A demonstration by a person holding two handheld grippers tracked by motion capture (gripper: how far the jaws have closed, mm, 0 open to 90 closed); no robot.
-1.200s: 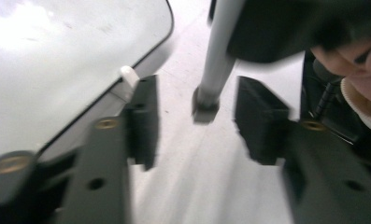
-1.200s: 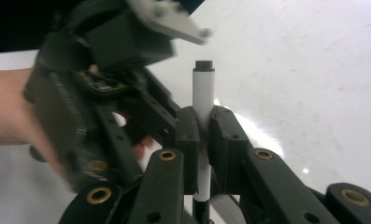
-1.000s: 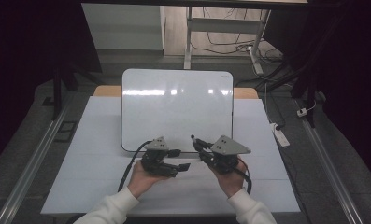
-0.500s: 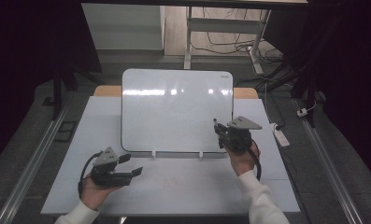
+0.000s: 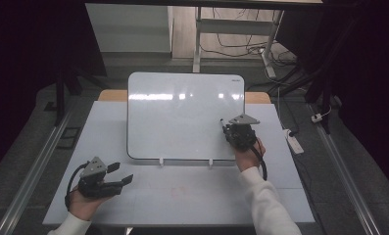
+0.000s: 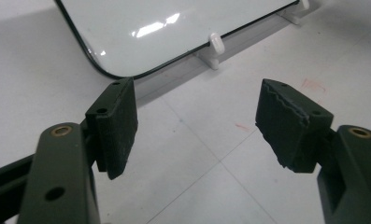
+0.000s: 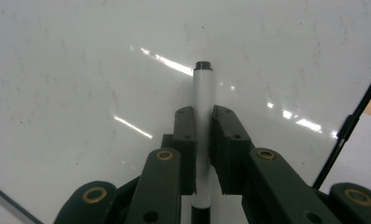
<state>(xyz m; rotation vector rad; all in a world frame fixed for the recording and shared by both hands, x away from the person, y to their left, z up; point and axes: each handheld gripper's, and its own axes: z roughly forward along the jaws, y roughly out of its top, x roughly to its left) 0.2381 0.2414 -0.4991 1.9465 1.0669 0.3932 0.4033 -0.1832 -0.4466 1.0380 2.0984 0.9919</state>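
Our right tool grips the marker at the whiteboard; left tool stands wide. If we press hard, the marker may slip.

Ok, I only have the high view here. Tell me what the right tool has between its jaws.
Observer: The right tool is shut on a white marker, its dark tip toward the whiteboard.
Operator: Give me the left one too.
Observer: The left tool is open, with nothing between its pads, over the table.
Operator: Check the table there for marks.
Observer: Faint red marks lie on it near the board's white feet.
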